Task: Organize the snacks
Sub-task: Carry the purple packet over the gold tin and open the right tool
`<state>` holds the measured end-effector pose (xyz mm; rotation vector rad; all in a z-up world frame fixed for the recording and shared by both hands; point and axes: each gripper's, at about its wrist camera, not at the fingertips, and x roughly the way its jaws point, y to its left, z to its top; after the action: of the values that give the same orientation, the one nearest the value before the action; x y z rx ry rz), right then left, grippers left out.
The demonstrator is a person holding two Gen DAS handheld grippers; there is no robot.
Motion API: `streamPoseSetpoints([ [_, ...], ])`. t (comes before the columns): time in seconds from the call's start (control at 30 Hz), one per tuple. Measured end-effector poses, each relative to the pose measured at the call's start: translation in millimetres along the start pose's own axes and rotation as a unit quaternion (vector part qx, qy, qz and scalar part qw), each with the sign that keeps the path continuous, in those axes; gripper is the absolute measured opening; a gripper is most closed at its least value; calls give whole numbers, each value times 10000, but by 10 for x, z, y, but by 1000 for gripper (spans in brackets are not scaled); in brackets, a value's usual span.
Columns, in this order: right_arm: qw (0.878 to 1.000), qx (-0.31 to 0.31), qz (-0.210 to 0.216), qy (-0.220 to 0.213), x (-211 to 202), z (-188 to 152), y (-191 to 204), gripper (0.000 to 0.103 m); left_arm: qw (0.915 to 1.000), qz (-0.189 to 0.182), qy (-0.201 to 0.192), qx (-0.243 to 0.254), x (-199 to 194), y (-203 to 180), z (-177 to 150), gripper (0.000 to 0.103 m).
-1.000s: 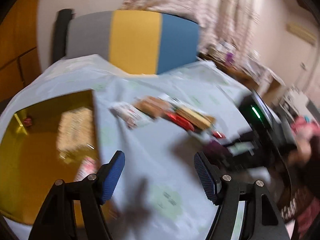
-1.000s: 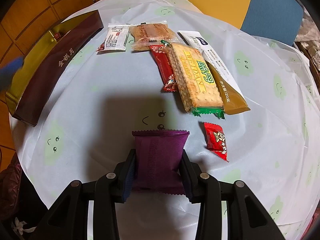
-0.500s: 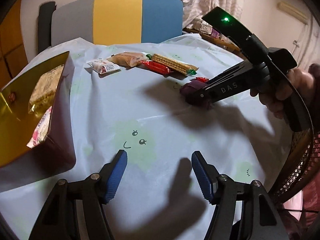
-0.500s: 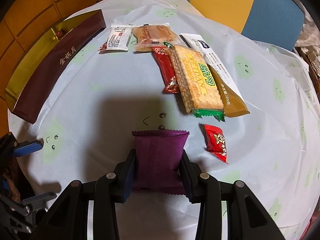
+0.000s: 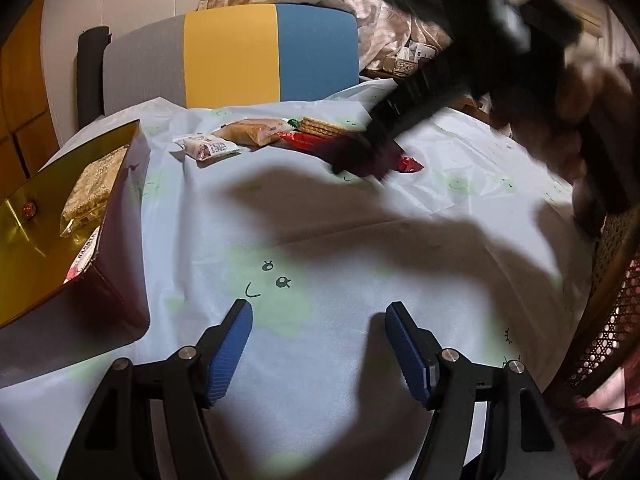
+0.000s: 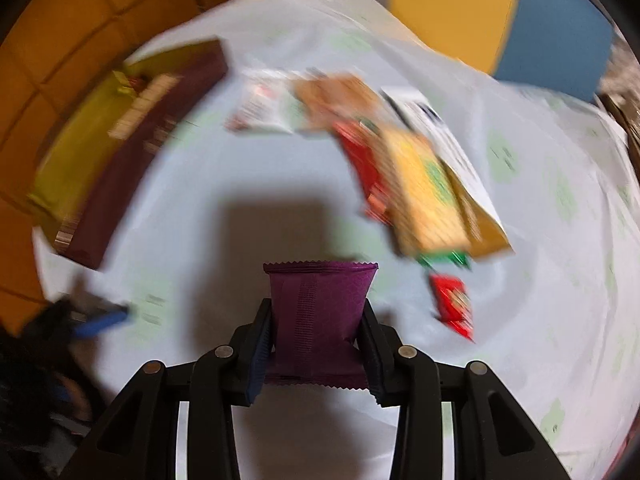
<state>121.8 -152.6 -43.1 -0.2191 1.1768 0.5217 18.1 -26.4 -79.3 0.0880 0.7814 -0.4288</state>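
- Right gripper (image 6: 318,344): pads clamped on both sides of a purple crinkle-edged foil snack packet (image 6: 318,312), bottom centre of the right wrist view; packet upright between the jaws, clear of the cloth.
- Left gripper (image 5: 319,346): blue ribbed pads apart and opening, nothing between them, over the pale blue cloth-covered table (image 5: 360,240) at lower centre of the left wrist view.
- Gold-lined maroon rectangular box (image 5: 60,216) at left edge of that view, already holding a few packets.
- Loose snacks upper centre: white wrapper (image 5: 208,146), clear-wrapped brown pastry (image 5: 250,132), yellow cracker pack (image 6: 430,196), long red packet (image 6: 366,168), small red sachet (image 6: 454,306).
- Right wrist view is motion-blurred; labels unreadable.
- Person's hand (image 5: 568,120) grips the right tool, upper right.
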Motion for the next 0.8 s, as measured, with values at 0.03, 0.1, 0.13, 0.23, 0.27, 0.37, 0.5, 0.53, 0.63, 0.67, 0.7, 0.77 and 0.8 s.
streamPoseSetpoints([
  [0.03,9999,-102,84,-64,-50,52,77,40,10000,-16,-8,-13,-4,3,1,69],
  [0.1,9984,-401,325,-219,-174,199,299,40,10000,-43,-33,-11,-7,11,-4,70],
  [0.13,9971,-539,455,-271,-223,266,405,40,10000,-42,-42,2,-11,8,-7,70],
  [0.23,9911,-974,826,-374,-334,481,760,40,10000,-59,-66,3,-17,9,-12,70],
  [0.27,9890,-1067,948,-379,-344,527,848,40,9999,-69,-74,4,-15,15,-11,70],
  [0.37,9827,-1333,1238,-358,-360,641,1124,40,9999,-91,-96,5,-12,26,-15,70],
  [0.5,9757,-1644,1429,-249,-291,773,1432,40,9999,-98,-120,18,-18,17,-28,70],
  [0.53,9741,-1711,1465,-200,-256,796,1485,41,9999,-103,-124,18,-18,18,-30,70],
  [0.63,9714,-1763,1592,-50,-114,815,1590,44,9998,-112,-131,30,-17,23,-32,70],
  [0.67,9717,-1757,1580,-21,-92,812,1609,45,9998,-113,-133,31,-18,22,-33,70],
  [0.7,9722,-1733,1576,24,-45,823,1618,46,9998,-117,-134,29,-18,24,-33,70],
  [0.77,9729,-1649,1620,104,17,829,1606,46,9998,-120,-137,32,-18,24,-37,70],
  [0.8,9732,-1614,1635,103,30,825,1593,46,9998,-117,-141,36,-17,23,-38,70],
])
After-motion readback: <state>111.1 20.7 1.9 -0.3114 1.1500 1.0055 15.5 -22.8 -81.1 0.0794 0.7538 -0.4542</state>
